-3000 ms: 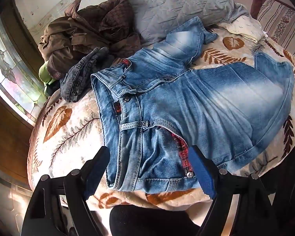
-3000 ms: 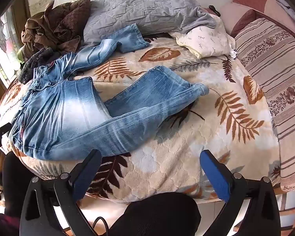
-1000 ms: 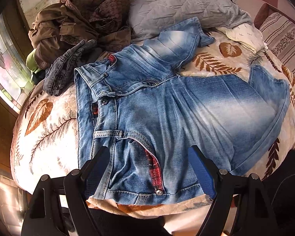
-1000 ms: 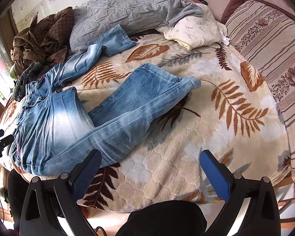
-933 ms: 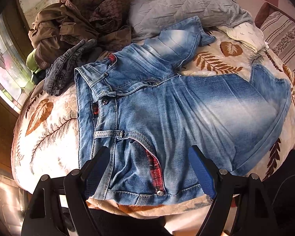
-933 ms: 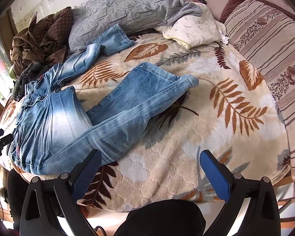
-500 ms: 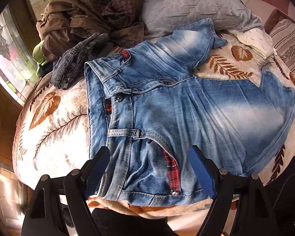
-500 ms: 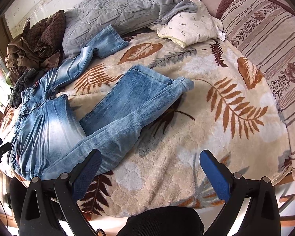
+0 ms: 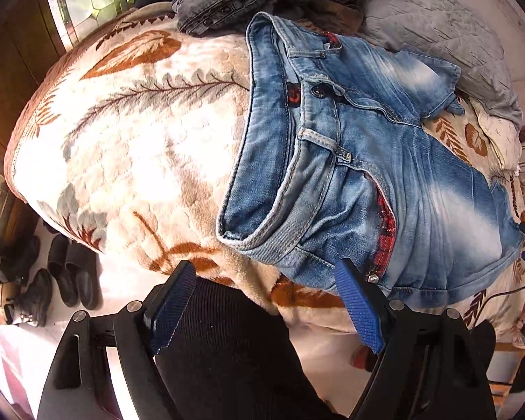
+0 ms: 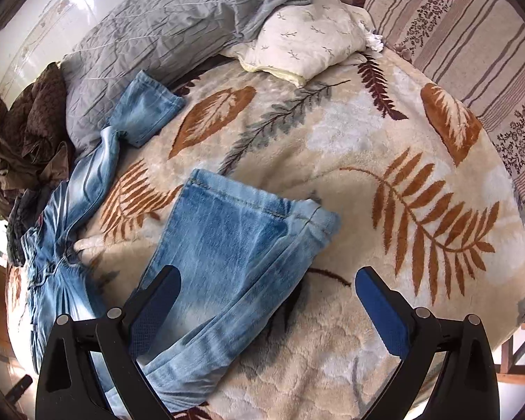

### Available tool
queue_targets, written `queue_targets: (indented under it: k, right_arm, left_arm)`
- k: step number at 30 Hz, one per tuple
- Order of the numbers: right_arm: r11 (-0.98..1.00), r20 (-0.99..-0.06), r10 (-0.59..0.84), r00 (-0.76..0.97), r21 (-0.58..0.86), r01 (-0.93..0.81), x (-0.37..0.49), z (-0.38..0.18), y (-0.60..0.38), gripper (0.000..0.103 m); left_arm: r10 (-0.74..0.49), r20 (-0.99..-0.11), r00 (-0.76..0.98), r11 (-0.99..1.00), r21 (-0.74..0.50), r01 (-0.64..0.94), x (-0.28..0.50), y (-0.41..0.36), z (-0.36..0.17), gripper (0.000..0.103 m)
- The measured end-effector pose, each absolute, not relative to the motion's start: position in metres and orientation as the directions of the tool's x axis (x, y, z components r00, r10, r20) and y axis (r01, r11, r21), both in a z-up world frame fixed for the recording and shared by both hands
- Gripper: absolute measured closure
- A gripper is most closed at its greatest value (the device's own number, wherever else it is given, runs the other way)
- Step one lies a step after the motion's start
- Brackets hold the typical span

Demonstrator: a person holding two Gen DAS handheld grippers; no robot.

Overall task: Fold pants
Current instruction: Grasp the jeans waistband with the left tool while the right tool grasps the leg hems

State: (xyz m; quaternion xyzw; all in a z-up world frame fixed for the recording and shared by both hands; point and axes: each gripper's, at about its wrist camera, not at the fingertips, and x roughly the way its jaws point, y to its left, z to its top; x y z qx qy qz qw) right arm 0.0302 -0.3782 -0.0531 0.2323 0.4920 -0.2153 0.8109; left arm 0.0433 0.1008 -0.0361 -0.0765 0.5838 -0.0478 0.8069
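Left gripper (image 9: 264,301): jaws wide apart, nothing between them. Right-hand blue pad sits just at the near hem of the waistband corner of the jeans (image 9: 350,161); contact cannot be told. Left-hand pad hangs over the blanket edge and a dark trouser leg (image 9: 227,357) below.

Right gripper (image 10: 266,301): jaws wide apart, holding nothing. Lower part of one jeans leg (image 10: 234,255) lies between the pads in view; left pad overlaps the denim in view, right pad is over bare blanket (image 10: 367,182).

Jeans lie spread, front up, on the leaf-print blanket. Waistband at the left end of the bed, gaping open, its near corner at the blanket's front edge. Near leg runs toward the bed's middle, cuff (image 10: 262,206) flat, one corner turned over. Far leg (image 10: 136,119) angles away, cuff resting against a grey quilt (image 10: 164,31).

Open room: bare blanket left of the waistband as far as the bed's edge; wide bare blanket right of and beyond the near cuff.

Edges and clutter: shoes (image 9: 66,276) on the floor, below the bed's left end. Dark denim garment (image 9: 227,3) just beyond the waistband. Brown clothing (image 10: 28,140) heaped at the far left. Cream pillow (image 10: 304,42) beyond the middle. Striped cover (image 10: 472,45) along the right.
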Motion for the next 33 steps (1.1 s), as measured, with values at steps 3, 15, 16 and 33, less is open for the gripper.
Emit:
queue_targets:
  k: [3, 15, 16, 33]
  right_arm:
    - [0.744, -0.909, -0.089, 0.408, 0.212, 0.634, 0.032, -0.064, -0.396, 0.002]
    - [0.704, -0.78, 0.119, 0.615, 0.503, 0.502, 0.021, -0.059, -0.411, 0.099]
    - [0.718, -0.755, 0.099, 0.648, 0.506, 0.478, 0.012, -0.044, -0.409, 0.099]
    - [0.633, -0.84, -0.053, 0.539, 0.389, 0.67, -0.096, -0.053, -0.435, 0.073]
  left_arm:
    - [-0.249, -0.927, 0.28, 0.965, -0.261, -0.004, 0.053, 0.093, -0.051, 0.025]
    - [-0.401, -0.874, 0.274, 0.888, -0.445, -0.119, 0.087, 0.114, -0.071, 0.08]
    - [-0.393, -0.874, 0.285, 0.892, -0.437, -0.114, 0.085, 0.115, -0.065, 0.08]
    - [-0.235, -0.878, 0.416, 0.969, -0.179, 0.169, 0.039, 0.114, -0.019, 0.079]
